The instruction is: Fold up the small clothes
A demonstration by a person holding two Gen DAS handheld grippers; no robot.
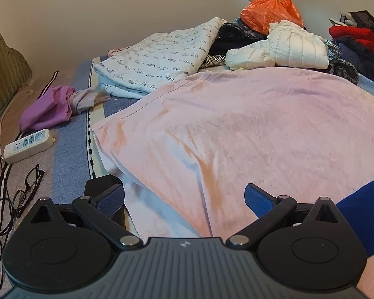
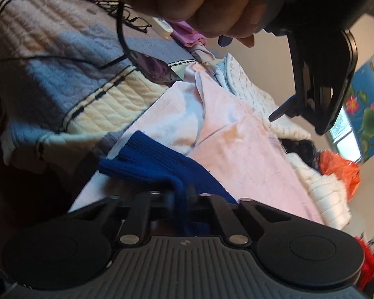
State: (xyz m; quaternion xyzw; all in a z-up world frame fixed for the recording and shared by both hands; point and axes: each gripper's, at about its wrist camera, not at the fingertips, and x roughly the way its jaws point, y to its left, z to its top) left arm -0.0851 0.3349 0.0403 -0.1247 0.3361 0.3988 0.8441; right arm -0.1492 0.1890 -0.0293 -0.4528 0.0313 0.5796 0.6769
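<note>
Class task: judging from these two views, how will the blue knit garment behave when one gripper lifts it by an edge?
The blue knit will probably flop: it already drapes limply from the shut right gripper. Its ribbed weave looks grippy, so slipping seems unlikely. On the soft pink blanket it would likely bunch rather than slide if pushed.

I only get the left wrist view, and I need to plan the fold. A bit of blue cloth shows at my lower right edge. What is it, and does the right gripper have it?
Observer: It is a blue ribbed knit garment lying on the pink blanket. The right gripper has its jaws shut on a fold of it.
Operator: Is my left gripper near it?
Observer: In the right wrist view the left gripper hangs above the blanket, apart from the knit, jaws open and empty.
Operator: Anything beside the garment?
Observer: The quilted blue and cream bedspread lies next to it.
</note>
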